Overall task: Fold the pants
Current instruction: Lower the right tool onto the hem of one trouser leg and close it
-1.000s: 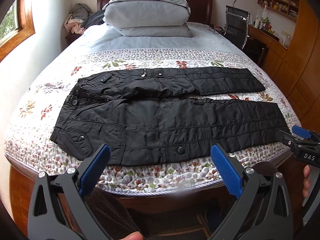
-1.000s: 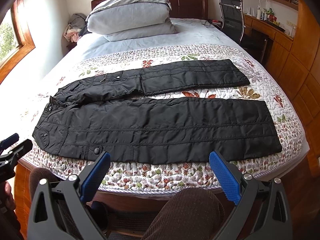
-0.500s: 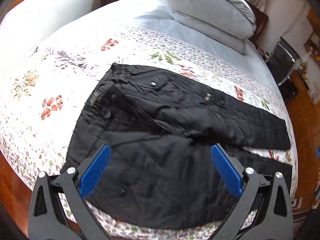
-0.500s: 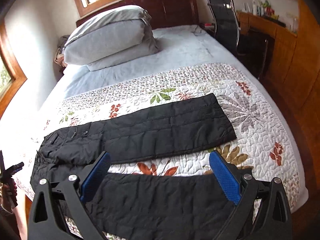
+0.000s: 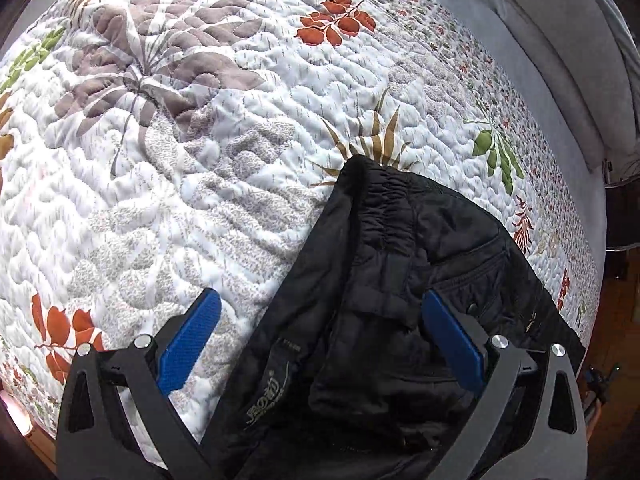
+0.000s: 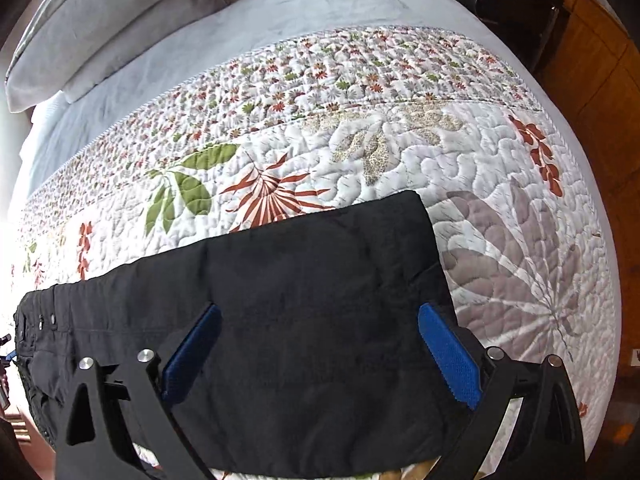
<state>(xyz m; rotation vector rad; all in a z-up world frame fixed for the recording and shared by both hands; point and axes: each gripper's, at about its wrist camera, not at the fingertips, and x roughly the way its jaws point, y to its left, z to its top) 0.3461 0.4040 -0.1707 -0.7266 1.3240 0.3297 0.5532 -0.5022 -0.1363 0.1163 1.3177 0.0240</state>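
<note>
Black quilted pants (image 5: 384,280) lie flat on a floral bedspread (image 5: 180,140). In the left wrist view I am close over the waistband end, its elastic corner pointing away from me. My left gripper (image 5: 320,340) is open, its blue pads (image 5: 188,344) straddling the waistband edge from just above. In the right wrist view the far leg's cuff end (image 6: 320,280) fills the lower frame. My right gripper (image 6: 320,356) is open over that cuff, the right pad (image 6: 448,356) near the cuff's outer edge. Whether either gripper touches the cloth I cannot tell.
Grey pillows (image 6: 100,28) and a pale sheet (image 6: 300,12) lie beyond the bedspread (image 6: 500,200). A wooden cabinet (image 6: 600,60) and a dark chair (image 6: 512,4) stand at the right of the bed. The bed's edge runs near the left frame border (image 5: 24,420).
Both grippers have moved forward and down from the foot of the bed to close over the pants, the left to the waistband, the right to the far leg's cuff. Both stay open.
</note>
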